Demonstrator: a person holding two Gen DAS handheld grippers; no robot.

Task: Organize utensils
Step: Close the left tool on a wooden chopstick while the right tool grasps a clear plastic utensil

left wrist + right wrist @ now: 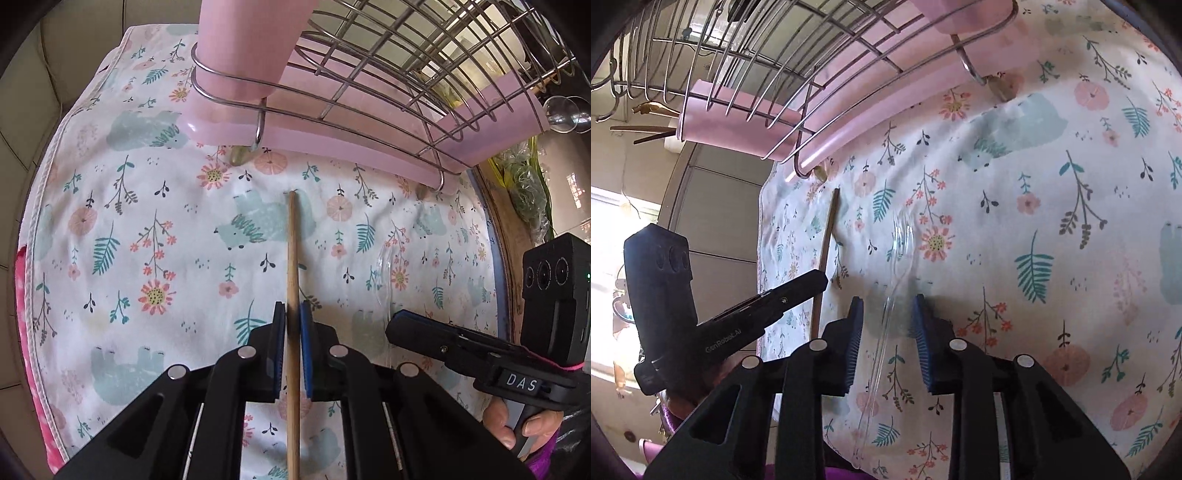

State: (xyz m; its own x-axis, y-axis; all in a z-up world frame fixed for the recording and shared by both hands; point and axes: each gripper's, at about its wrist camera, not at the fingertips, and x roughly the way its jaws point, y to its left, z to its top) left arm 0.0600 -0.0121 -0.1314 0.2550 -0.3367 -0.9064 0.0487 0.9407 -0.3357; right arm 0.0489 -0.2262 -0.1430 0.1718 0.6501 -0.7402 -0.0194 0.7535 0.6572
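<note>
Firstly, left wrist view: left gripper (292, 326) pinching wooden chopstick (292, 258), long axis running far toward the wire rack (369, 85). Right wrist view: right gripper (887, 325), fingers spread, straddling clear plastic fork (892, 295) lying lengthwise on floral cloth (1034, 221), untouched.
</note>
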